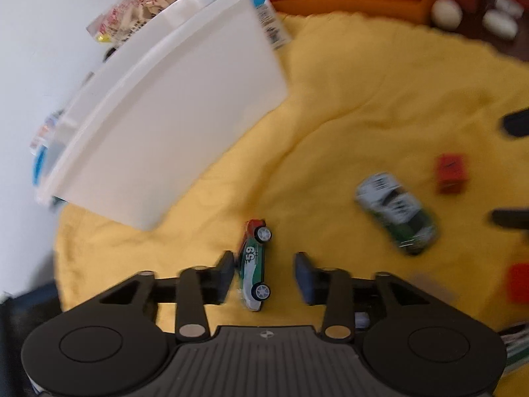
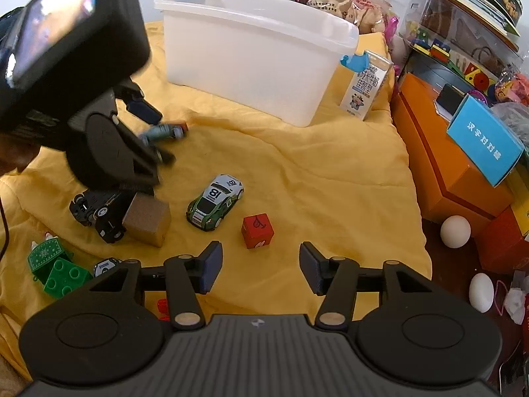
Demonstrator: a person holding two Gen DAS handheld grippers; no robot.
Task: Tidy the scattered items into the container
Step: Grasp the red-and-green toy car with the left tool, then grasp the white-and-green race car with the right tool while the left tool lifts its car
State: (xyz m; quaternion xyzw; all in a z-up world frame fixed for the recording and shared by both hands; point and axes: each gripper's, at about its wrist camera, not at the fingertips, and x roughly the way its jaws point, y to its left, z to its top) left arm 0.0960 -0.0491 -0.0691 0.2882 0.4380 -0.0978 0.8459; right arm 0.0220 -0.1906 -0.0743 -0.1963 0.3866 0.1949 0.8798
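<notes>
A white plastic bin (image 1: 172, 119) (image 2: 251, 53) stands on the yellow cloth (image 1: 363, 99) (image 2: 297, 165). My left gripper (image 1: 264, 273) is open, its jaws on either side of a small green, white and red toy car marked 59 (image 1: 254, 264), which lies on its side next to the left pad. From the right wrist view the left gripper (image 2: 155, 125) is low over that car (image 2: 165, 131). My right gripper (image 2: 261, 264) is open and empty, just in front of a red cube (image 2: 258, 230) (image 1: 451, 173). A green and white car marked 18 (image 2: 215, 201) (image 1: 396, 211) lies near the cube.
A black toy car (image 2: 96, 211), a brown block (image 2: 148, 220), green bricks (image 2: 62, 274) and a small car (image 2: 105, 266) lie at the left. A milk carton (image 2: 365, 86) leans by the bin. Orange boxes (image 2: 456, 172), white eggs (image 2: 455, 226) and clutter stand at the right.
</notes>
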